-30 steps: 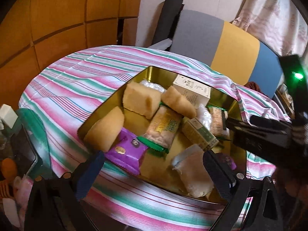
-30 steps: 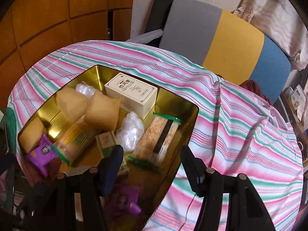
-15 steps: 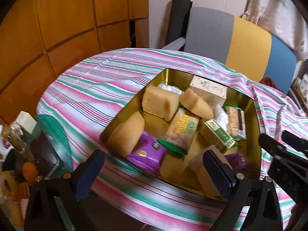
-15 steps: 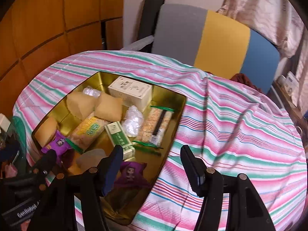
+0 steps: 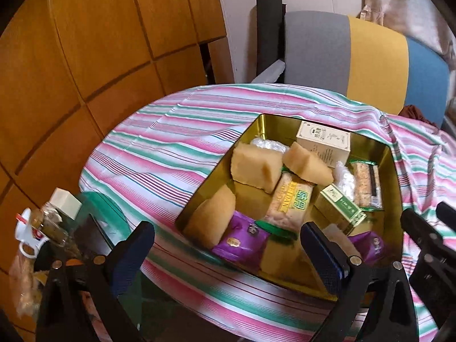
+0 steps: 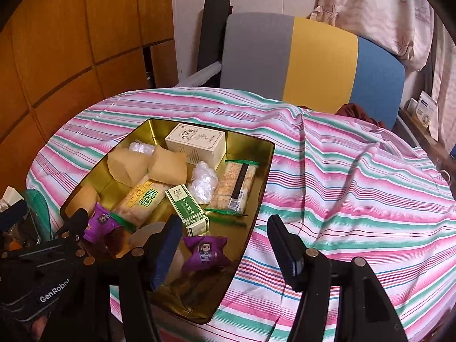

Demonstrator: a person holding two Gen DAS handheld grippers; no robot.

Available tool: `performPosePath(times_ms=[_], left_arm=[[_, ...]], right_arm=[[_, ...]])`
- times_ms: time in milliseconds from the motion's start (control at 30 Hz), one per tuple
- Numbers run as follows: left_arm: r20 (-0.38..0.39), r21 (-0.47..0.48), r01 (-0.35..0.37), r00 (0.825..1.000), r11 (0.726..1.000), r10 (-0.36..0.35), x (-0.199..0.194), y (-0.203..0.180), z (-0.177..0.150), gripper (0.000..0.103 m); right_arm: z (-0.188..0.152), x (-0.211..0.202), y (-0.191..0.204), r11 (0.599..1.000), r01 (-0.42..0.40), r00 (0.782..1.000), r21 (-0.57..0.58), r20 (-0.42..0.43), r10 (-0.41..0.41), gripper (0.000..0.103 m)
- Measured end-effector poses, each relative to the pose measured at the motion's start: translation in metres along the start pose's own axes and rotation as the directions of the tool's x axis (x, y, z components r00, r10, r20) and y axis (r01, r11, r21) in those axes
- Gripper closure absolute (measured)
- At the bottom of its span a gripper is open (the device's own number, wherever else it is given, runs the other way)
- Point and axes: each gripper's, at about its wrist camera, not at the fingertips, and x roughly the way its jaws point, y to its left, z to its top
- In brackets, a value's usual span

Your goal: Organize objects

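Right wrist view: both grippers pulled back from gold tin on striped counter | snacks all inside | left fingers and right fingers spread, nothing pinched | looks like packing's wrapped up

bare striped cloth right of the crowded gold tin

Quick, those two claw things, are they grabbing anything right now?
Left gripper: open, holding nothing, above the near edge of the gold tin.
Right gripper: open, holding nothing.
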Motion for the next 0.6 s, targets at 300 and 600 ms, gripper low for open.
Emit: performPosePath(times_ms=[300, 600], left_arm=[[0.002, -0.027, 0.001, 1.000, 1.000, -0.001, -0.0050, 0.0051, 0.0049, 0.000], [-0.002, -0.005, -0.007, 1.000, 1.000, 0.007, -0.0048, 0.0003, 0.0026, 0.000]], right_arm=[[-0.0009, 0.0051, -0.0090, 0.999, 0.018, 1.000, 0.049, -0.021, -0.017, 0.040], [-0.0021, 0.0030, -0.0064, 0.999, 0.026, 1.000, 0.030, -0.011, -0.026, 0.040]])
